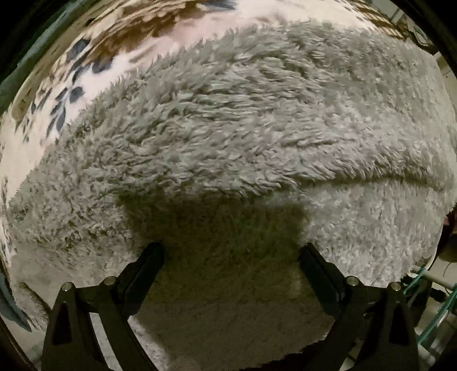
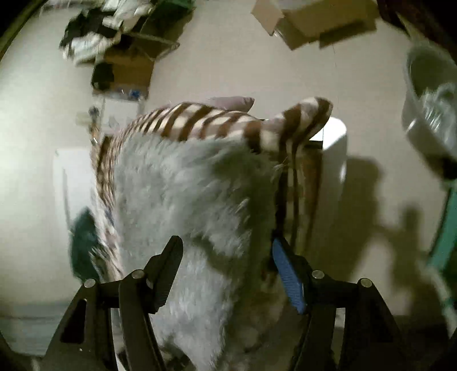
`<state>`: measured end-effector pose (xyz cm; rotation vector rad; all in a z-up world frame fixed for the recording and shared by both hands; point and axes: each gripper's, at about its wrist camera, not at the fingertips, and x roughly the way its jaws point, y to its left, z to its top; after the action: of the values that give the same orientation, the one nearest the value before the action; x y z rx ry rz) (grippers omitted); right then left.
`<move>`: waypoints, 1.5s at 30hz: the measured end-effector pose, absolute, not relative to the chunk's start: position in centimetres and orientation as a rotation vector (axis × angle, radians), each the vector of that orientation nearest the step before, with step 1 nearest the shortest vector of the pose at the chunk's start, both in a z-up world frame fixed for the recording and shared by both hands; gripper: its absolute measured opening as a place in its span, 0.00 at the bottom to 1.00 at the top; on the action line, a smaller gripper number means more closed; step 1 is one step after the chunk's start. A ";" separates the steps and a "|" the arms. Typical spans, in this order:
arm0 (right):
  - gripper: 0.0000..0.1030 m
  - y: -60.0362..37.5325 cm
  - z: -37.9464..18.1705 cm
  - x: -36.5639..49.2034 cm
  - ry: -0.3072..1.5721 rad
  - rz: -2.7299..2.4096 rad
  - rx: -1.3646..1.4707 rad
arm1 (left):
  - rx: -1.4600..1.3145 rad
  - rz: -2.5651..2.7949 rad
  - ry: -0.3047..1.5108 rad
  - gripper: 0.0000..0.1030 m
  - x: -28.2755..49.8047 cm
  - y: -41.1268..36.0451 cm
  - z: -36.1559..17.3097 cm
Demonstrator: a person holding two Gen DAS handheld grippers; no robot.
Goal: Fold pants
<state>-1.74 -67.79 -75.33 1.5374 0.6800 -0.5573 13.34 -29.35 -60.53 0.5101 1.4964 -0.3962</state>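
Observation:
The pants are fluffy grey fleece (image 1: 228, 137) and fill most of the left wrist view, spread flat with a fold ridge running across the right. My left gripper (image 1: 231, 251) is open, its black fingers (image 1: 148, 265) wide apart just above the fleece, holding nothing. In the right wrist view the grey fleece (image 2: 188, 199) lies on a brown and white checked cushion (image 2: 200, 120). My right gripper (image 2: 225, 248) is open, with the fleece lying between the black left finger (image 2: 168, 265) and the blue-padded right finger (image 2: 285, 274).
A pink blanket with brown and blue leaf print (image 1: 94, 57) lies beyond the pants. The right wrist view shows a pale floor with cardboard boxes (image 2: 308, 25), a clothes pile (image 2: 97, 31), a white bowl (image 2: 431, 108) and a green frame (image 2: 445, 237).

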 end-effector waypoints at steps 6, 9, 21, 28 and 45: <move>0.49 -68.5 -76.3 -1.1 0.537 -0.575 1.491 | 0.463 -0.416 1.529 1.00 16.7 -27.1 -62.0; 0.47 -68.7 -75.2 -0.9 0.481 -0.506 1.469 | 0.443 -0.423 1.547 1.00 18.6 -25.5 -63.2; 0.73 -70.8 -77.0 3.8 0.439 -0.272 1.513 | 0.399 -0.448 1.539 1.00 20.9 -23.2 -64.2; 0.23 -69.9 -76.3 7.1 0.549 -0.297 1.412 | 0.369 -0.470 1.535 1.00 20.1 -20.6 -63.1; 0.22 -51.0 -56.4 15.7 0.666 -0.140 0.959 | -0.091 -0.243 1.447 1.00 18.9 0.2 -51.0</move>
<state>15.71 -51.03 -56.44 0.9590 0.6660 -0.1404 18.91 0.20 -51.03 -0.0907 1.4470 -0.2425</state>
